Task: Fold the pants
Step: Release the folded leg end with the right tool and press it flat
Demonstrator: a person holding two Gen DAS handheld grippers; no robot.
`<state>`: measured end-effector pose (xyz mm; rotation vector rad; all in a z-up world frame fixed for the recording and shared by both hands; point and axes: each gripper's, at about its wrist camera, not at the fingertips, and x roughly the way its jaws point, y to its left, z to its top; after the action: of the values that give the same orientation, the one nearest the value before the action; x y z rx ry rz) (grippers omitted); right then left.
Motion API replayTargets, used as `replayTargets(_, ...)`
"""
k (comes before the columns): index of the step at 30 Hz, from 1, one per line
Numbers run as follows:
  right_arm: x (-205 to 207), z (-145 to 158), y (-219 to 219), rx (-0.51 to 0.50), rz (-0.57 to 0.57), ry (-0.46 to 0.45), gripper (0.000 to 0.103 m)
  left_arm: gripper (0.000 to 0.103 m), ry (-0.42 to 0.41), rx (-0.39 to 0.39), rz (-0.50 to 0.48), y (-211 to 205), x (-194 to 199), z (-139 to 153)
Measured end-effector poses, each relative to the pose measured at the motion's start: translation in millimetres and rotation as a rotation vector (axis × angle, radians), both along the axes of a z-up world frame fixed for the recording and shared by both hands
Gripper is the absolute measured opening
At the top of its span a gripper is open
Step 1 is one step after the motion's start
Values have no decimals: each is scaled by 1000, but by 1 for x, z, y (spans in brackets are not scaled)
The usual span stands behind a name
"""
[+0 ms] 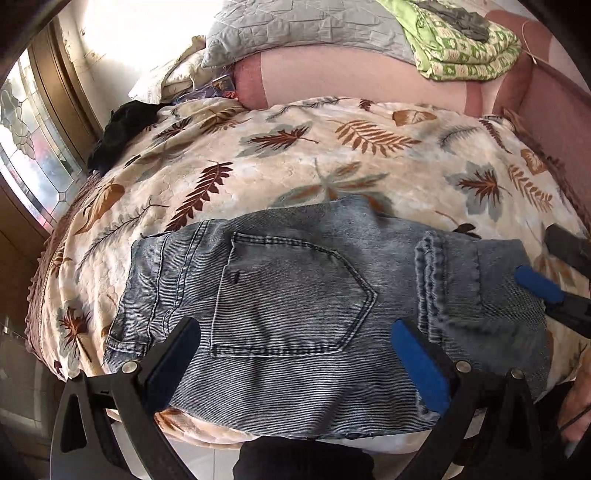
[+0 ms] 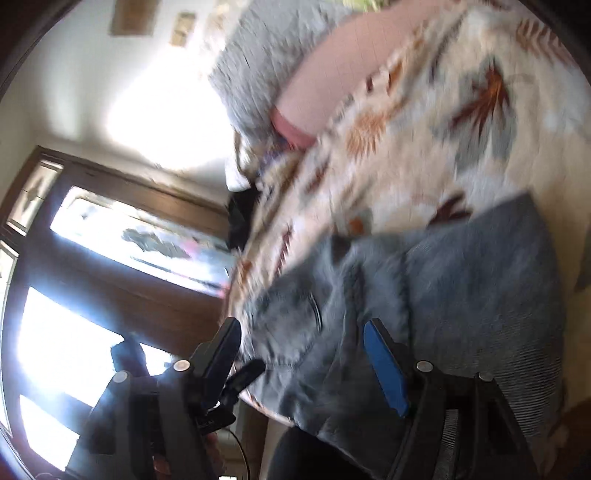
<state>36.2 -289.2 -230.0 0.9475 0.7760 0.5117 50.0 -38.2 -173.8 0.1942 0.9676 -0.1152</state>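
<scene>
Faded blue jeans (image 1: 295, 291) lie folded into a compact block on the leaf-print bedspread (image 1: 295, 162), back pocket up. My left gripper (image 1: 295, 325) is open and hovers over the pocket area, touching nothing. My right gripper (image 1: 543, 258) shows at the right edge of the left wrist view, its blue pad at the jeans' right edge. In the blurred, tilted right wrist view my right gripper (image 2: 303, 343) is open above the jeans (image 2: 461, 295), holding nothing.
A grey quilted pillow (image 1: 295, 33) and a green patterned cloth (image 1: 465, 48) lie on the pink sheet (image 1: 351, 77) at the back. A black garment (image 1: 122, 129) sits at the bed's left edge, near a wooden window (image 1: 40, 147). The bed's near edge lies below the jeans.
</scene>
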Motion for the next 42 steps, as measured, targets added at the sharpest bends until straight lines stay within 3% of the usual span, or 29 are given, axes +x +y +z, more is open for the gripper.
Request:
replayTargets(5, -15, -3, -37, -69, -118, 44, 71, 103, 2, -12, -88, -32, -9, -2)
replayTargets(13, -25, -5, -62, -202, -196, 110, 41, 103, 14, 126, -199, -83, -18, -37)
replayTargets(16, -17, -1, -50, -277, -168, 111, 41, 103, 31, 193, -173, -81, -11, -56)
replayTargets(19, 2, -12, -29, -361, -130, 169, 41, 103, 45, 131, -168, -73, -3, -60)
replayTargets(22, 20, -32, -17, -464, -126, 267, 39, 103, 3, 167, -197, -81, 1, -63)
replayTargets(27, 36, -29, -8, -584, -145, 234, 40, 103, 30, 147, -179, -83, 9, -63)
replayTargets(33, 18, -6, -6, -540, -119, 137, 41, 103, 25, 115, -133, -49, -4, -45)
replayTargets(37, 0, 6, 21, -578, -14, 55, 41, 103, 7, 88, -54, 4, -17, -32)
replayTargets(42, -12, -1, 66, -707, 125, 50, 41, 103, 18, 69, 109, 92, -35, -29)
